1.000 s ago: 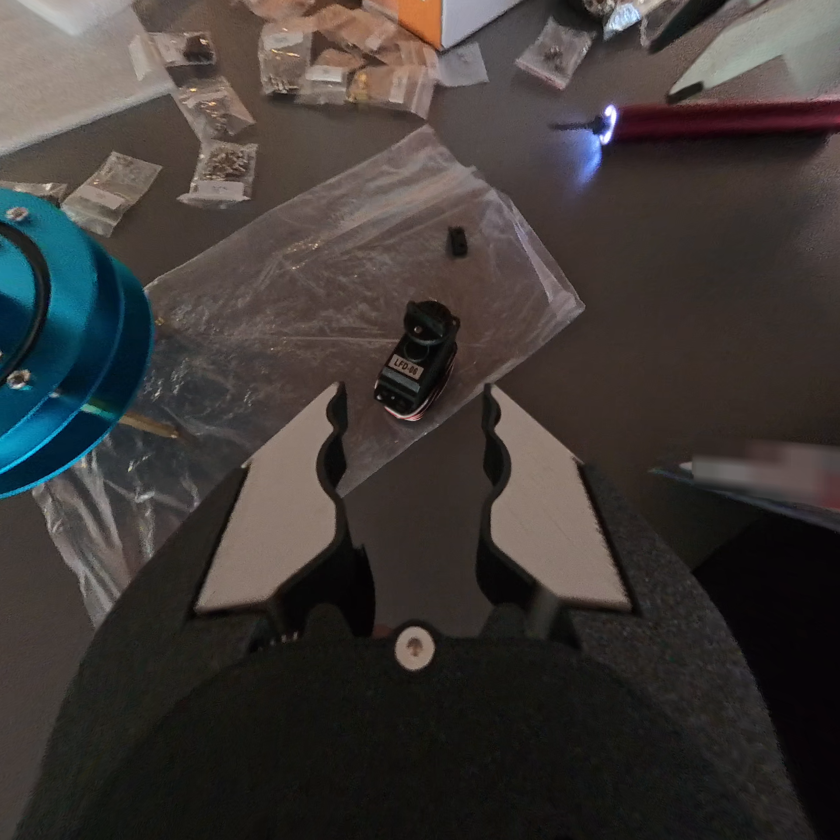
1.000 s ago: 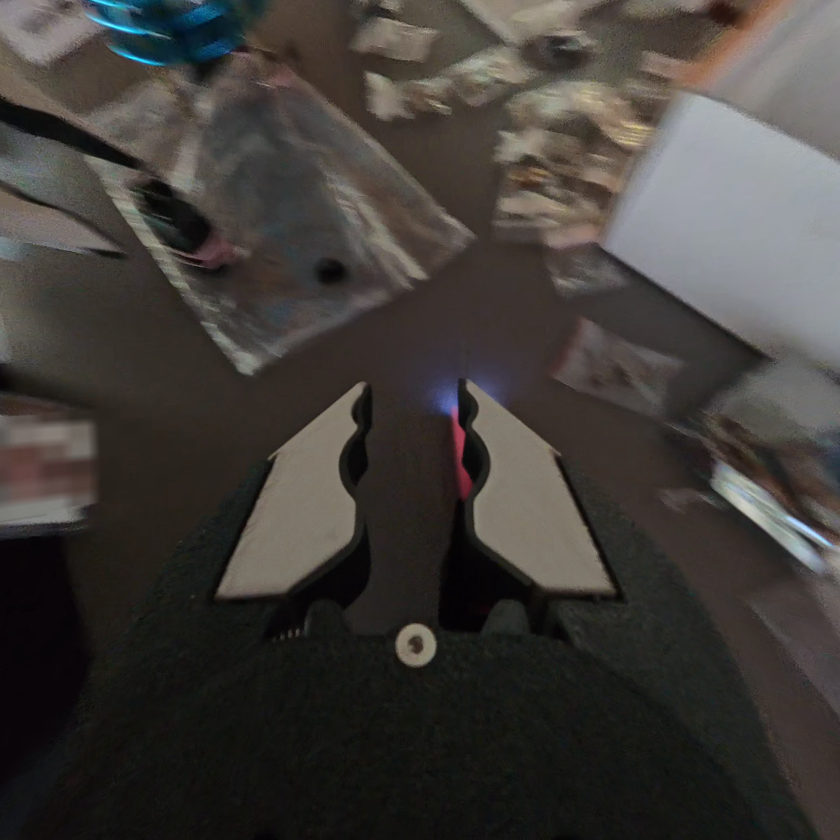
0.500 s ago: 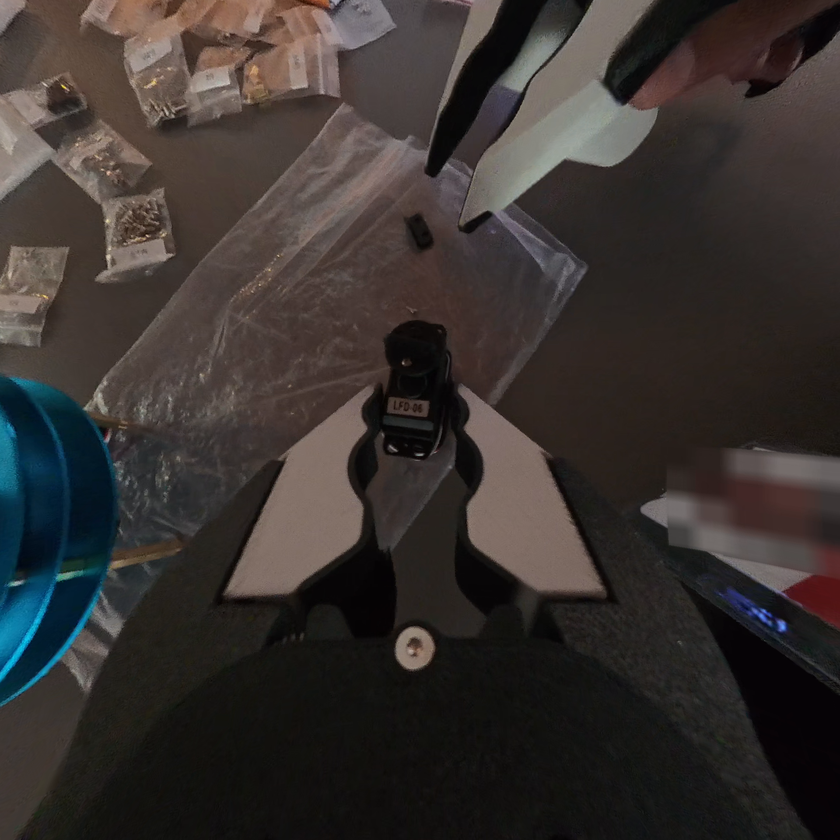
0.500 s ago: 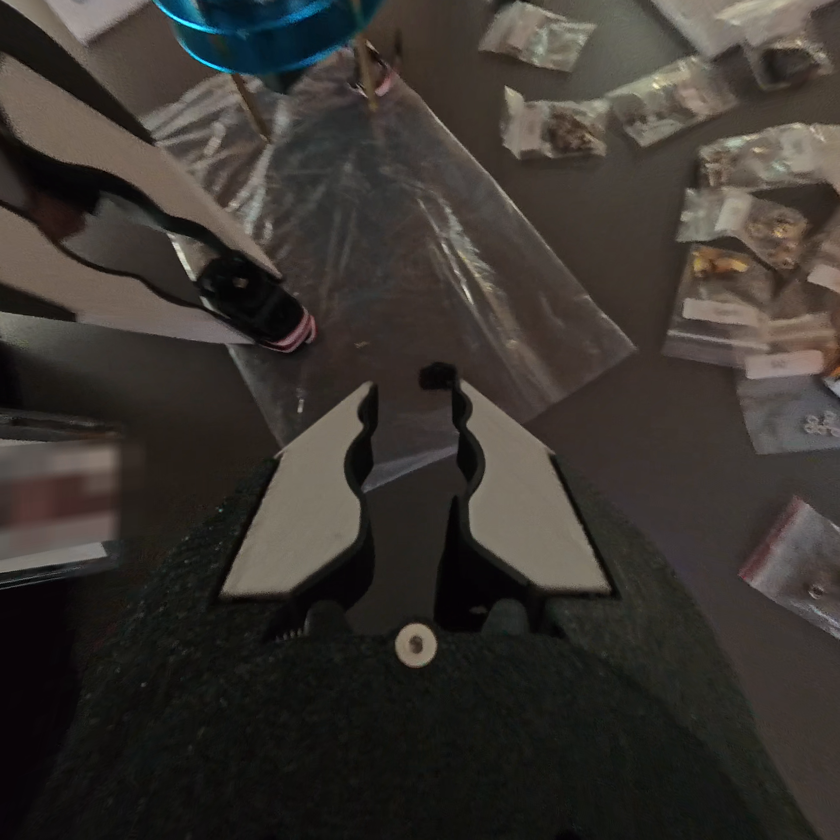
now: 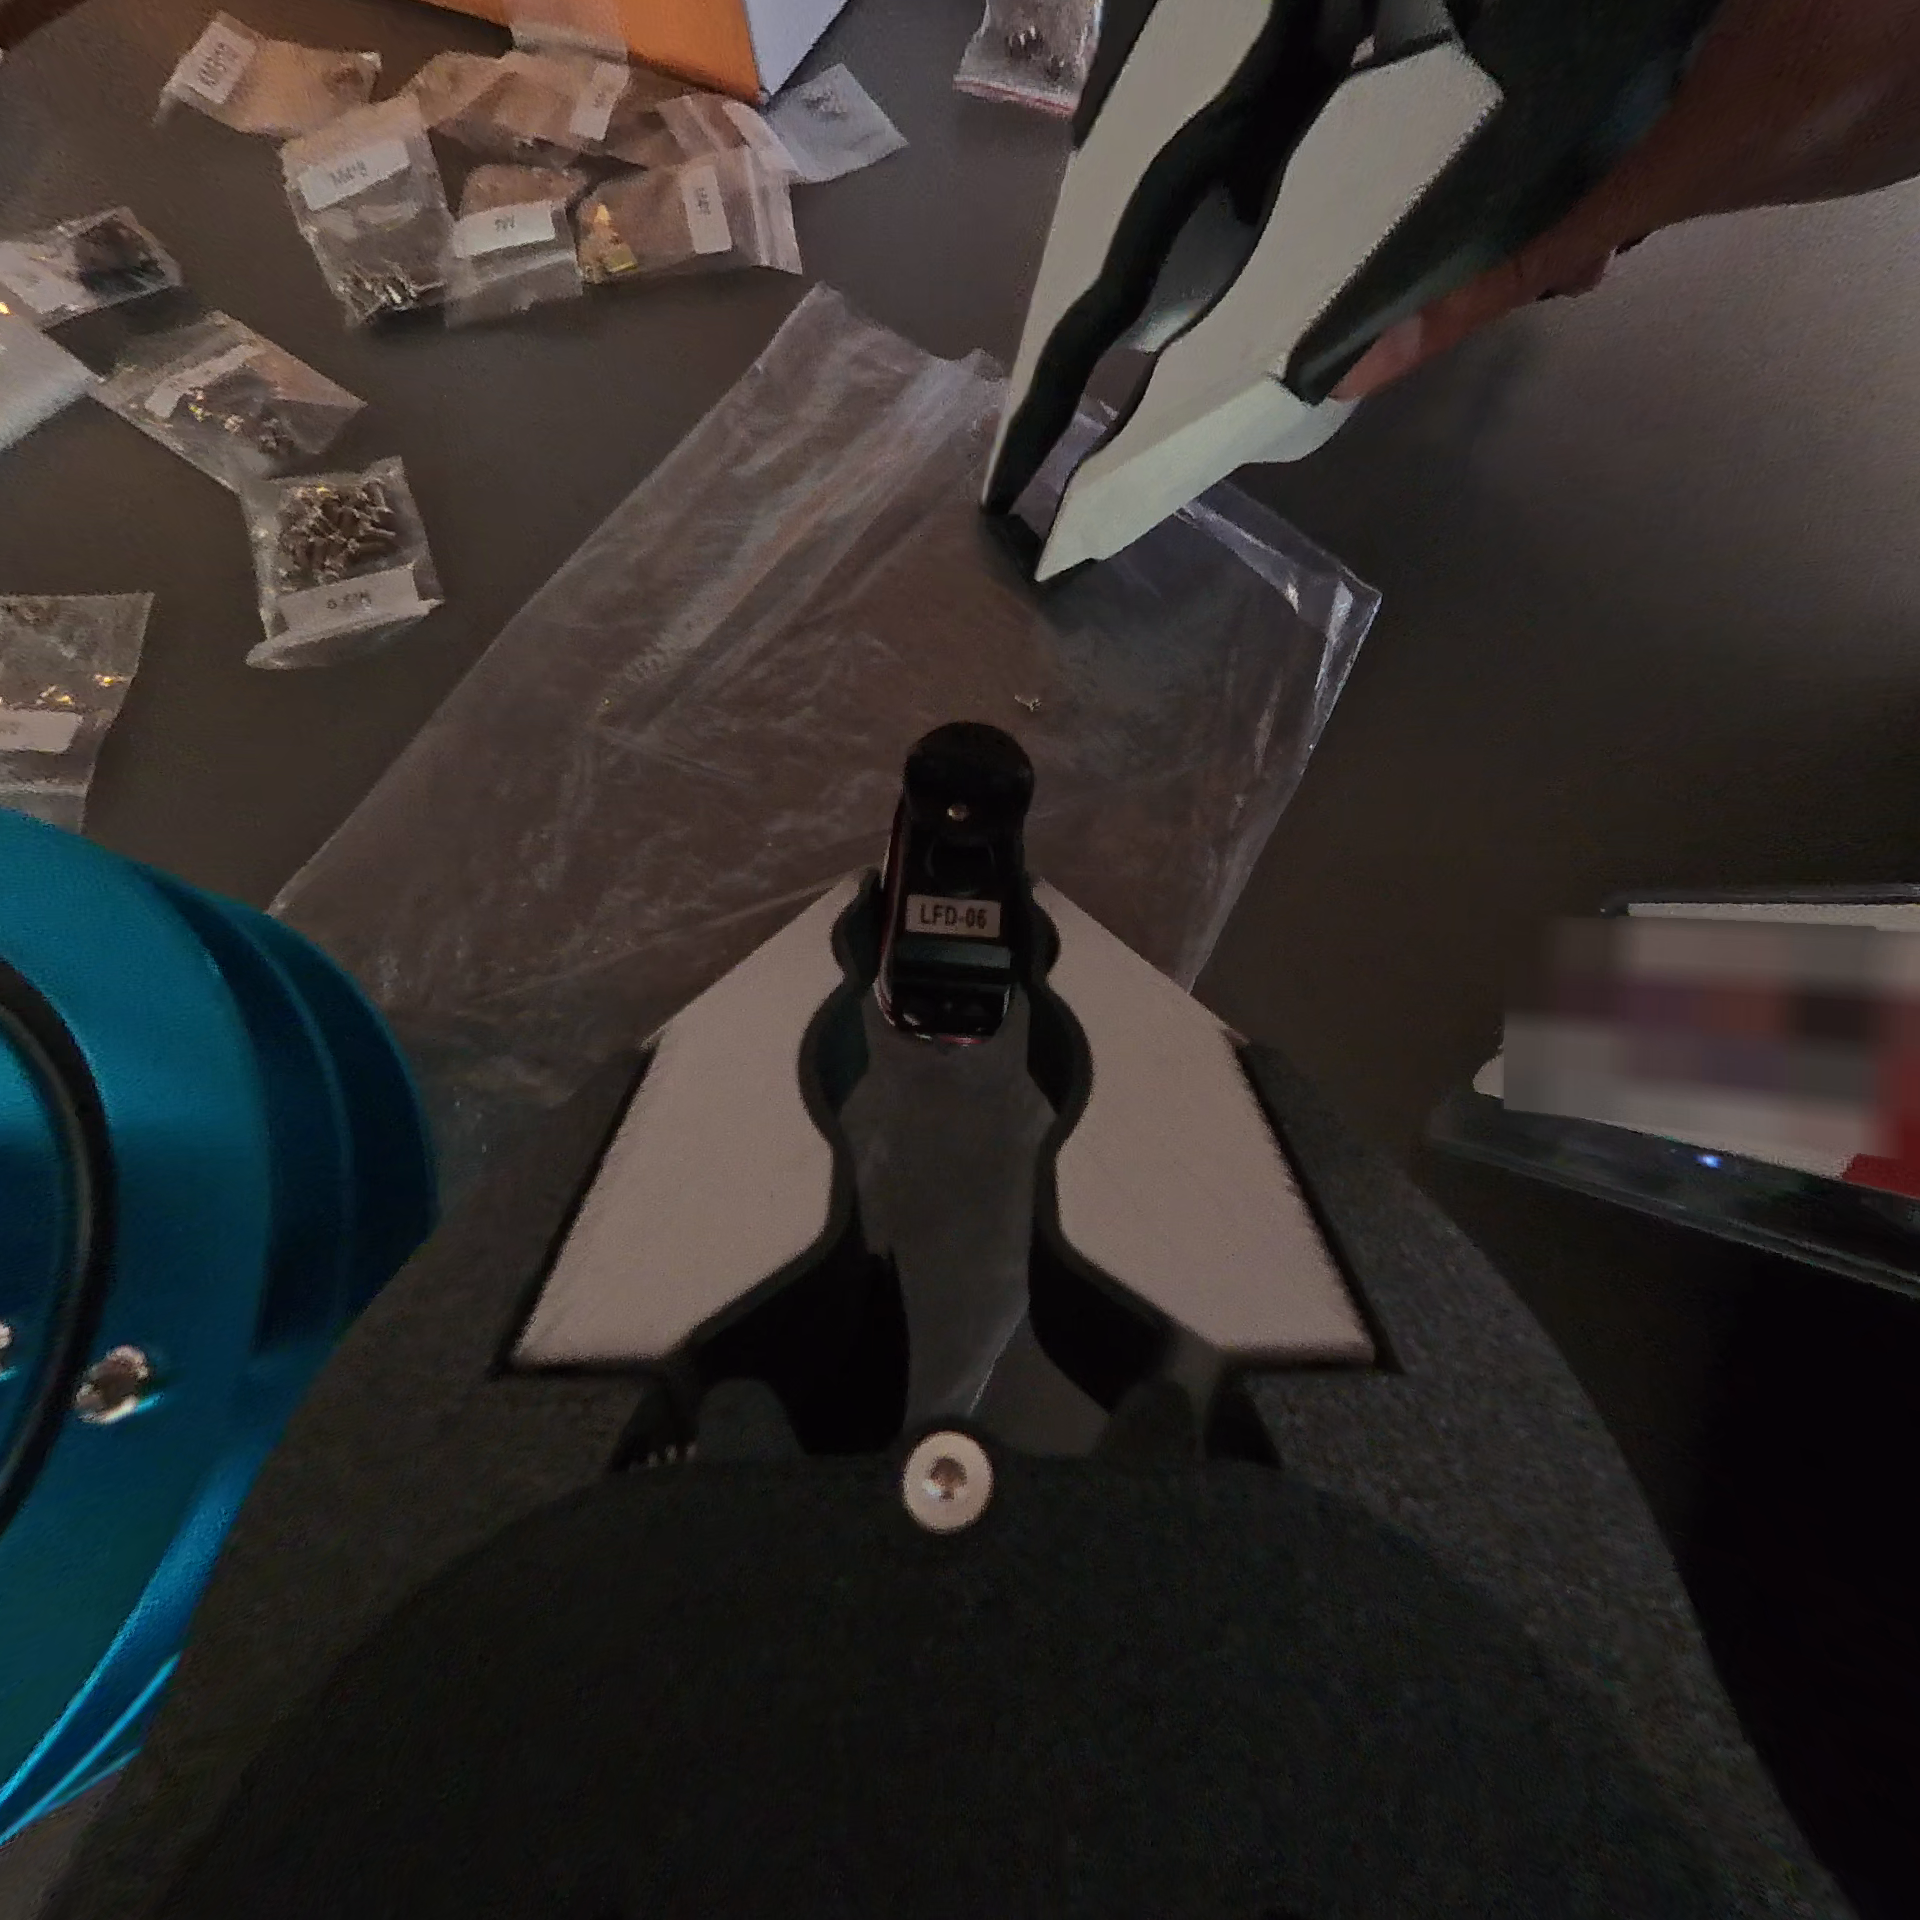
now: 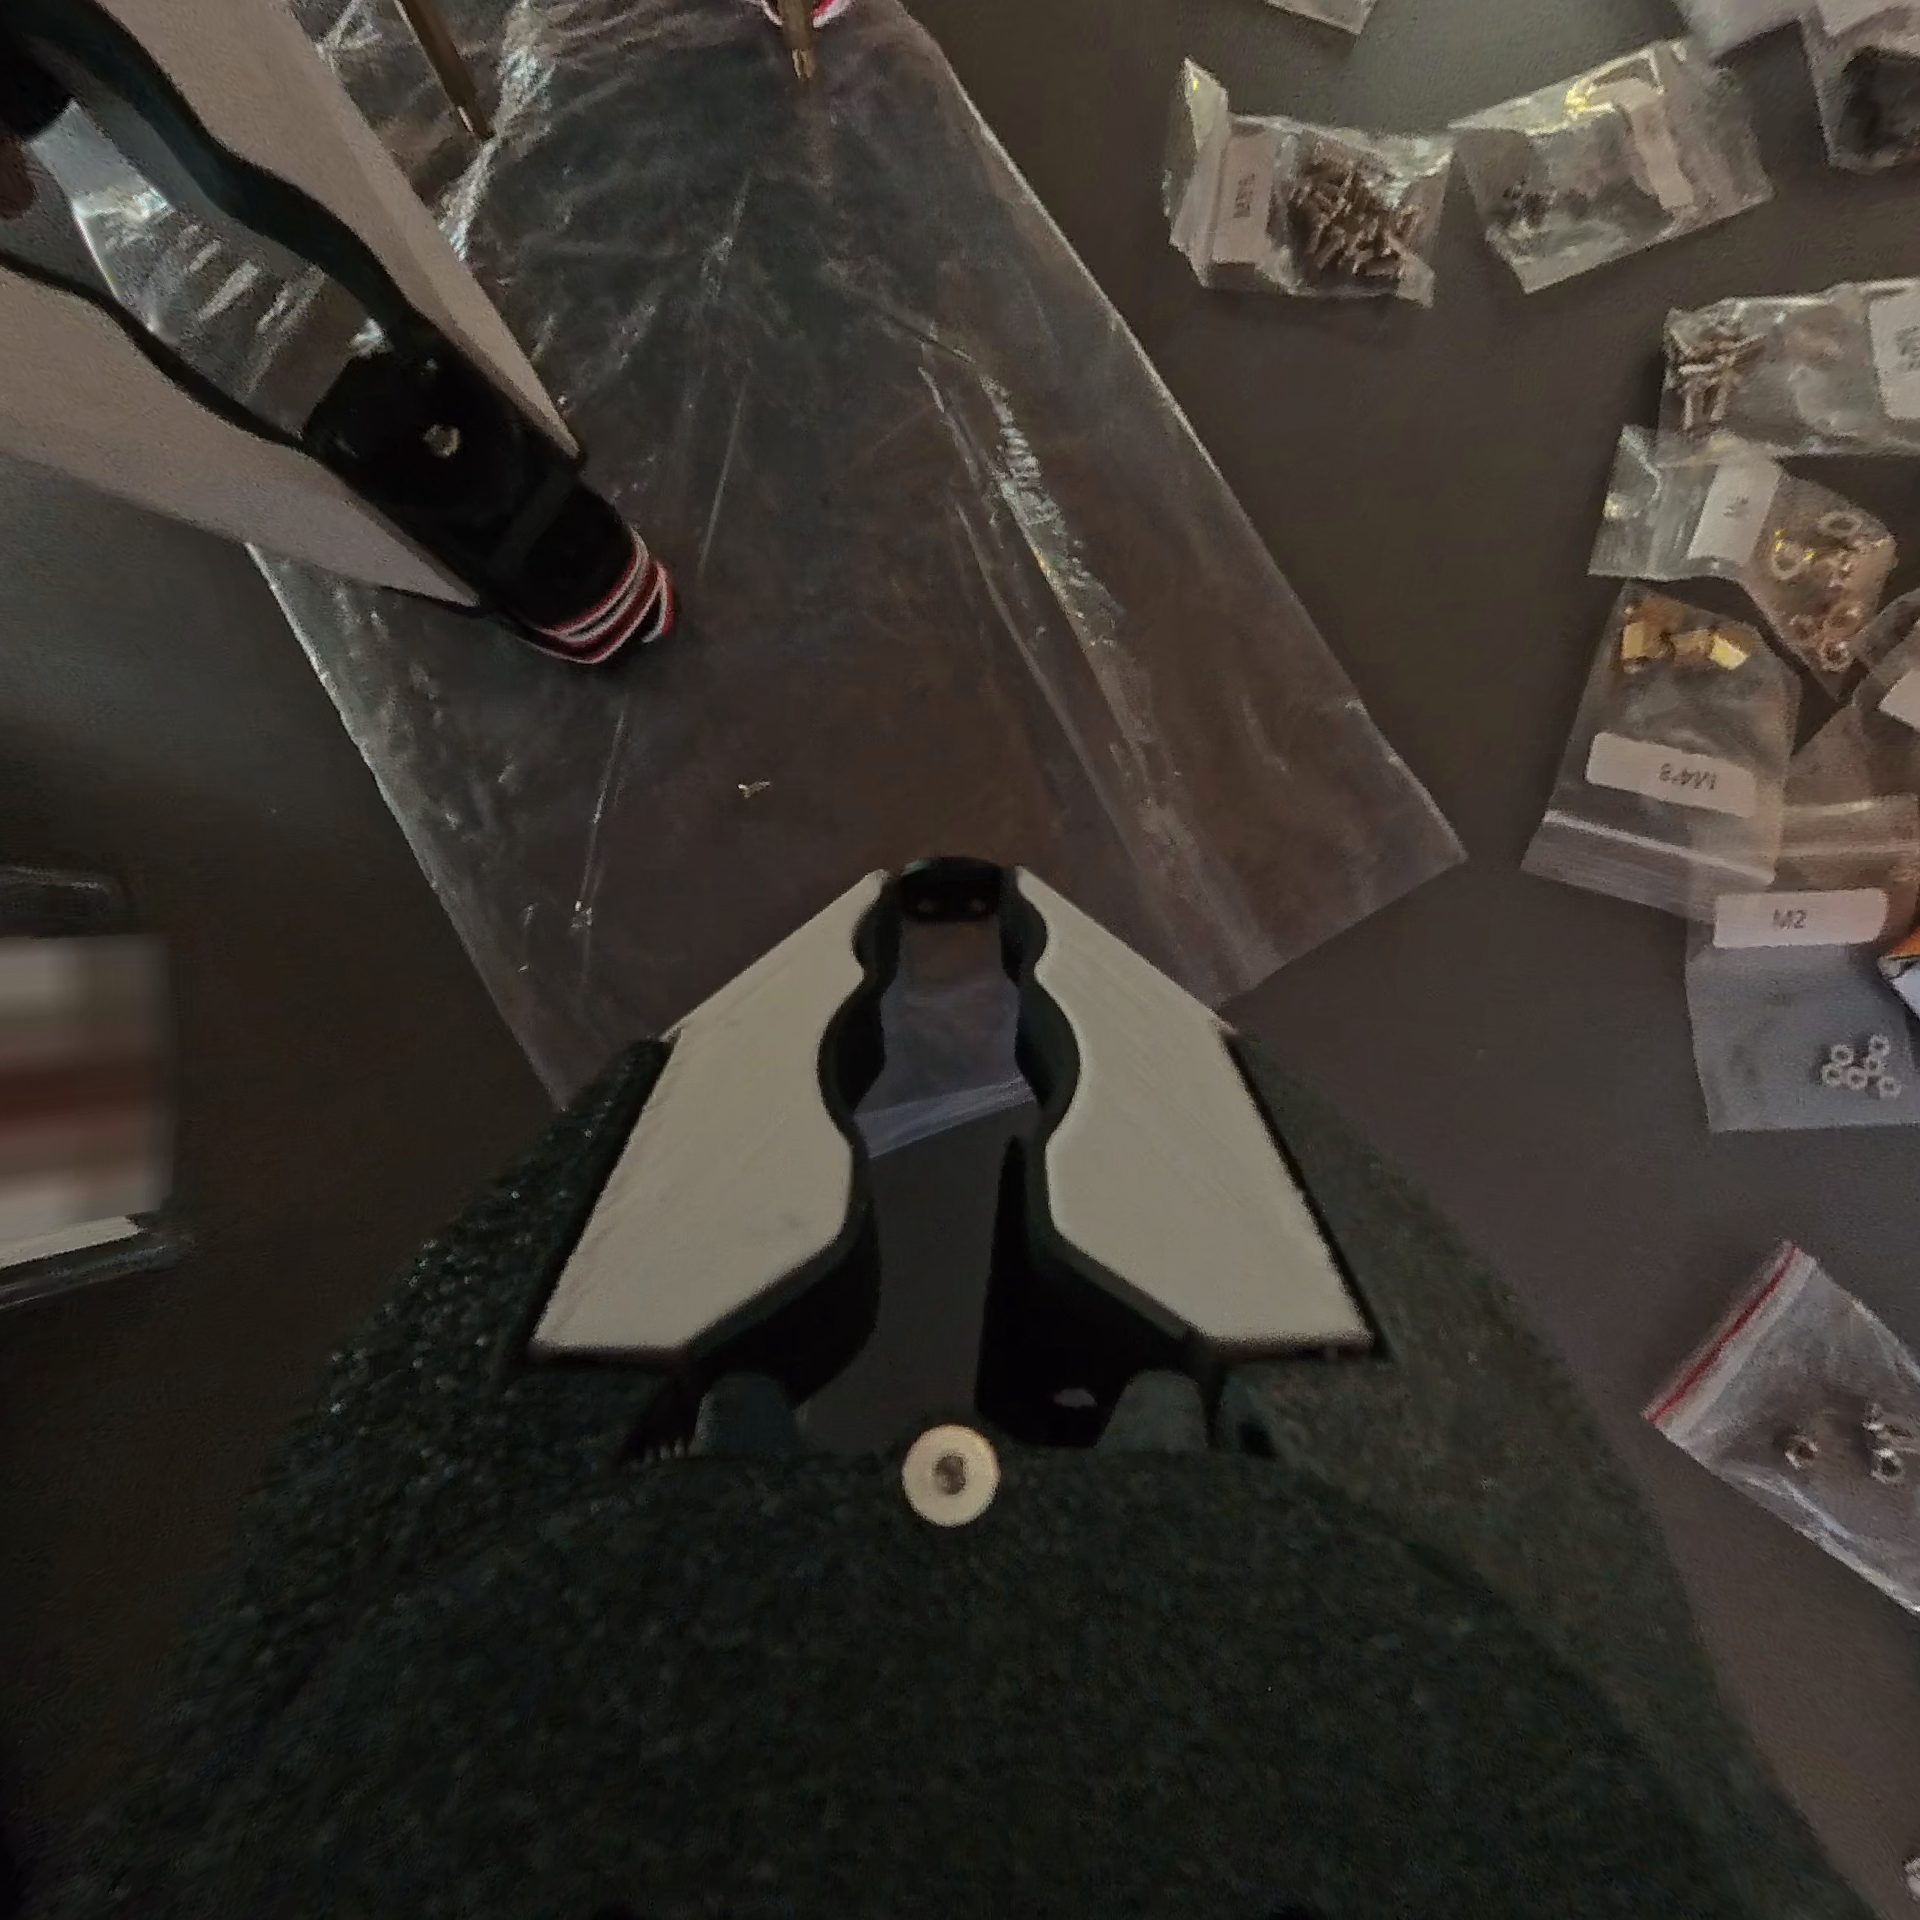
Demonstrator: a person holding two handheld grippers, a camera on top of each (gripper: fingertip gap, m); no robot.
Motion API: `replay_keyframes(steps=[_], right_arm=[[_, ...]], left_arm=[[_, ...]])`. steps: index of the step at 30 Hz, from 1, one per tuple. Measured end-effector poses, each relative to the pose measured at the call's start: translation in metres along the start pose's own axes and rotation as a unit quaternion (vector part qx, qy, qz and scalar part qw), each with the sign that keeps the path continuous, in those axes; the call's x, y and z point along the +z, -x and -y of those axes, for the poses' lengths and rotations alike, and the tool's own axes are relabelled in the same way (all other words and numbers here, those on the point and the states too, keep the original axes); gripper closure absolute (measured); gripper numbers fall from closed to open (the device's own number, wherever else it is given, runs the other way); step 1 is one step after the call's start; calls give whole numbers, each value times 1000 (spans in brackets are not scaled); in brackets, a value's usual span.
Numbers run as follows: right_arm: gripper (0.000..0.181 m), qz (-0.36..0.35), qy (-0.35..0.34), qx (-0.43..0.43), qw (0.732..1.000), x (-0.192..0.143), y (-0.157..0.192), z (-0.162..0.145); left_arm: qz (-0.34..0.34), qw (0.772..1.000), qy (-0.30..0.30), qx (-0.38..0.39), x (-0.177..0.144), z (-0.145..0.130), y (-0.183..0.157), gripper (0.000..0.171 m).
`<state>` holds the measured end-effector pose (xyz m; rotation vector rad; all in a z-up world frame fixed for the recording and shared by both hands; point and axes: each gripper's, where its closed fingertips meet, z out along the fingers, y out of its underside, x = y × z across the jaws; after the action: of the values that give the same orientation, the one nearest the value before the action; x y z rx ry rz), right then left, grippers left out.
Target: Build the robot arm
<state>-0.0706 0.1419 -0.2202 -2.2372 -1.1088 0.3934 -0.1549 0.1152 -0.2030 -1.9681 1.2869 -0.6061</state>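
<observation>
Left claw (image 5: 951, 914), foreground of the left wrist view: clenched on a small black servo motor (image 5: 954, 914), gripped between the two fingertips. The servo bears a white label and has red, white and black wires at its lower end; it is held over the near edge of a clear plastic bag (image 5: 727, 748) that lies flat on the dark surface (image 5: 1610, 644).

Right claw (image 6: 948, 894), foreground of the right wrist view: closed on one small black part (image 6: 948, 896), pinched at the very tips over the near corner of the same bag. In the left wrist view this claw reaches down from the upper right, a person's hand (image 5: 1662, 177) behind it, tips touching the bag's far end.

One tiny loose screw (image 6: 754, 789) lies on the bag between the two claws.

Surroundings: a blue anodised metal ring (image 5: 156, 1247) with screws crowds the left edge of the left wrist view, just beside the left claw. Small labelled zip bags of hardware (image 5: 343, 540) lie scattered on the surface beyond the clear bag; at least nine show in the left wrist view, and a similar number to the right in the right wrist view. An orange-and-white box (image 5: 665, 42) sits at the far edge behind them.
</observation>
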Motion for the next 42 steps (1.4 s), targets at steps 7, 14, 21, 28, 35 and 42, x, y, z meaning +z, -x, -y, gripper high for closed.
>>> replay_keyframes(steps=[7,14,21,28,35,42], right_arm=[[181,24,-33,31,999,-9,6,9],[175,12,-17,30,999,-10,1,9],[161,50,3,47,998,6,7,13],[166,36,-4,-5,999,-5,16,28],[148,142,-83,0,986,-9,71,75],[159,81,-54,-57,994,8,73,71]], left_arm=[[51,999,-6,16,-14,2,7,131],[90,996,-27,7,-29,4,6,133],[102,995,-13,6,-25,-4,4,139],[100,994,-35,8,-26,11,3,138],[80,997,-15,9,-5,-1,4,137],[72,997,-1,21,2,-7,2,144]])
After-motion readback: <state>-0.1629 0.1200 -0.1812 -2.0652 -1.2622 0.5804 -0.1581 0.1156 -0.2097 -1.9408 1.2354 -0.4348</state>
